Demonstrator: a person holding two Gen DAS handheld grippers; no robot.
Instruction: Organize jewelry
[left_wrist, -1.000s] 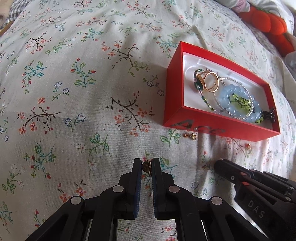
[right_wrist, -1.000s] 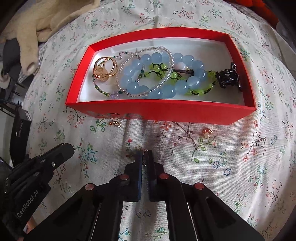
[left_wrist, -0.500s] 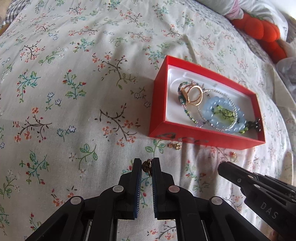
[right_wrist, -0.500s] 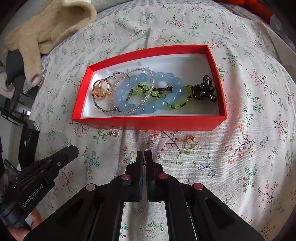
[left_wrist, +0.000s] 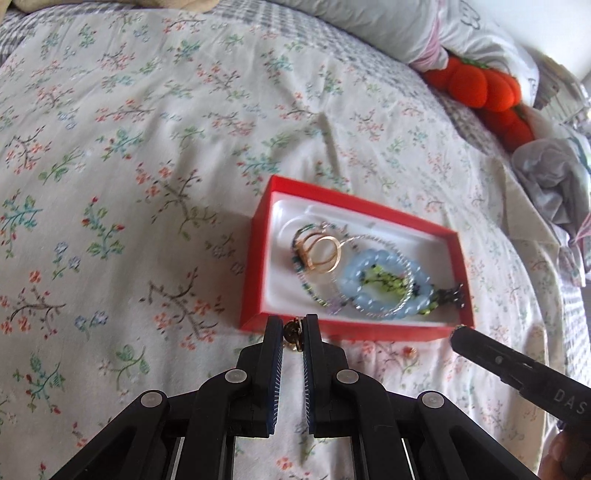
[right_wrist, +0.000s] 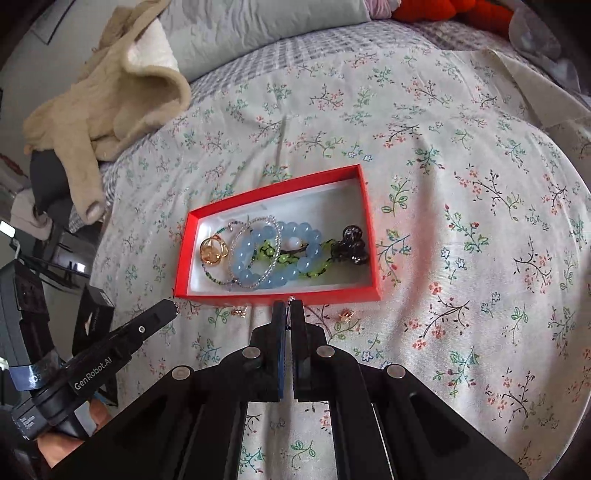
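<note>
two grippers show, and you hold one in each hand over the floral bedsheet (left_wrist: 155, 155). your left gripper (left_wrist: 293, 334) has its fingers drawn in on a small gold earring (left_wrist: 293, 331), pinched at the very tips just in front of the near wall of the red jewelry box (left_wrist: 258, 266). your right gripper (right_wrist: 288, 312) has its fingers nearly together at the box's near wall; a tiny metal bit shows at the tips, but you cannot tell whether anything is truly held there. inside the box lie a gold ring (right_wrist: 211, 251), a pale blue bead bracelet (right_wrist: 275, 258), a clear bead bracelet (right_wrist: 255, 240), a green bead bracelet (right_wrist: 314, 267) and a dark hair claw (right_wrist: 350, 248), all tangled close together. two loose pieces rest on the sheet just outside the near wall: a gold earring (right_wrist: 239, 312) left of your right gripper and a small gold stud (right_wrist: 346, 314) to its right. a beige knit garment (right_wrist: 107, 96) lies well away at the bed's edge
</note>
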